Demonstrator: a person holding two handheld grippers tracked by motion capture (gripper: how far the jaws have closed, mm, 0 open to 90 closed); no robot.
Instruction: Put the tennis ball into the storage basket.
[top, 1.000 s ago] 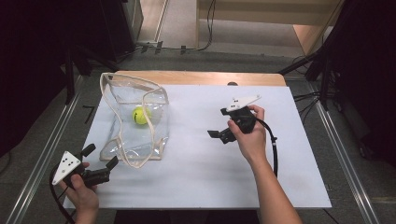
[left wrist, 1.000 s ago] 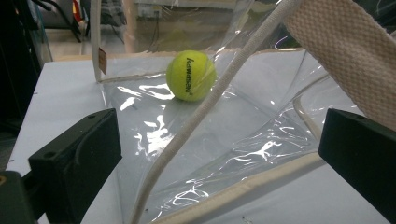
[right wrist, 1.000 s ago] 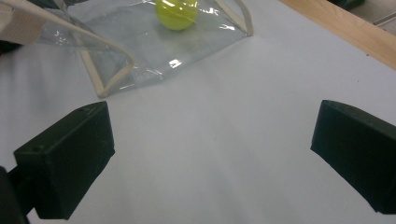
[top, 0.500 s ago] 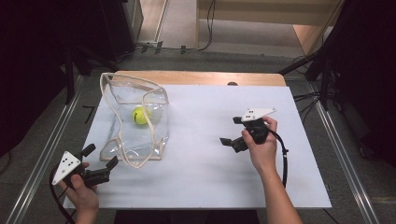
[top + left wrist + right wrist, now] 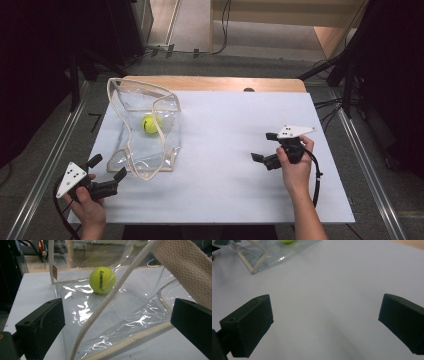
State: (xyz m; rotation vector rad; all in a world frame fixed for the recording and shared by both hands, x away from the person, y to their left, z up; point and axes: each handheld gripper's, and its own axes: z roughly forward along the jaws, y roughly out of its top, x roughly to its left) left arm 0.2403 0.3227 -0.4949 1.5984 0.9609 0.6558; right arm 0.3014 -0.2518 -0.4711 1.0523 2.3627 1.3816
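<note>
Item: clear plastic bag (image 5: 145, 132) with cream webbing trim, lying on the left half of my white worktop (image 5: 225, 190), its mouth toward my near-left corner. One cream handle strap (image 5: 182, 267) arches up from it and crosses the left gripper view, close to the lens.

Contents: one yellow-green tennis ball (image 5: 149, 123), lettered "kawasaki" in the left gripper view (image 5: 102, 280), resting inside the bag toward its far end.

My left tool (image 5: 106, 173): held at the near-left corner of the worktop, jaws spread wide and gripping nothing. It points at the bag's near edge, just beside the trim; whether a jaw touches the trim I cannot tell.

My right tool (image 5: 264, 147): held over the right half of the worktop, well apart from the bag, jaws spread wide and empty, pointing left. Its own view shows bare white worktop between the jaws, with the bag's corner (image 5: 259, 258) and the ball far off at the top.
</note>
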